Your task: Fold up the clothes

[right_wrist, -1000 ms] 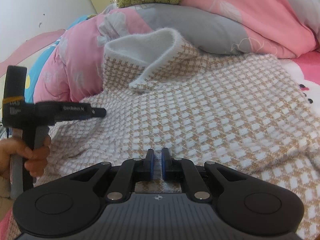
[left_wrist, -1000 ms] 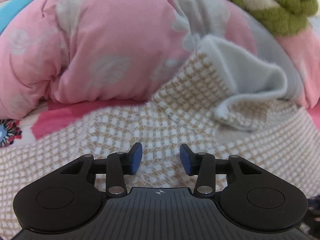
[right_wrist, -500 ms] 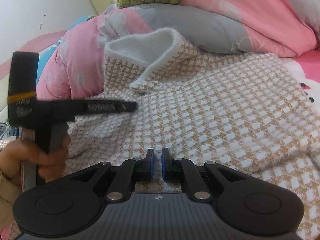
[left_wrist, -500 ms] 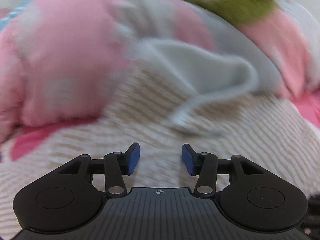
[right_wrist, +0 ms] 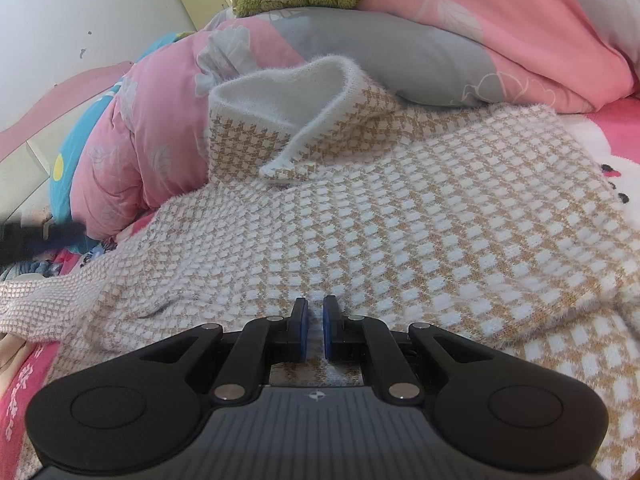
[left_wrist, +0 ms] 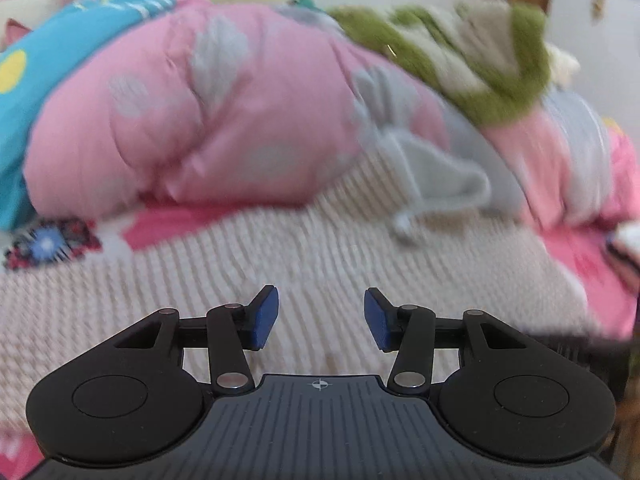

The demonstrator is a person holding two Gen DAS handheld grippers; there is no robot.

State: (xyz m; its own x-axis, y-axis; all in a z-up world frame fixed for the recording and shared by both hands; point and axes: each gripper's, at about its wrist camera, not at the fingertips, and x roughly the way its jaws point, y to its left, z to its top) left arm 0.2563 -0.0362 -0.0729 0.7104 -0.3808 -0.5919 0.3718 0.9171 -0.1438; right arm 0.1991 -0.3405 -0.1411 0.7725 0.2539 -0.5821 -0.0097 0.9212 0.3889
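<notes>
A tan-and-white checked knit sweater (right_wrist: 400, 232) lies spread flat on the bed, its pale collar (right_wrist: 280, 92) propped against the bedding. My right gripper (right_wrist: 316, 330) is shut, its blue pads nearly touching low over the sweater's near part; whether any knit is pinched between them I cannot tell. My left gripper (left_wrist: 321, 316) is open, nothing between its blue pads, hovering above the sweater (left_wrist: 300, 264) on its left side, with the collar (left_wrist: 432, 168) farther off to the right. That view is blurred by motion. In the right wrist view the left gripper (right_wrist: 40, 236) is a dark smear at the left edge.
A puffy pink and grey duvet (right_wrist: 460, 40) is heaped behind the sweater, with a green and cream plush blanket (left_wrist: 480, 56) on top. A blue cover (left_wrist: 36, 52) lies at the far left. Pink printed sheet (left_wrist: 168, 224) shows around the sweater.
The left gripper has pulled back and to the left, off the sweater toward the right wrist view's left edge, its jaws a little wider. The right gripper has kept still.
</notes>
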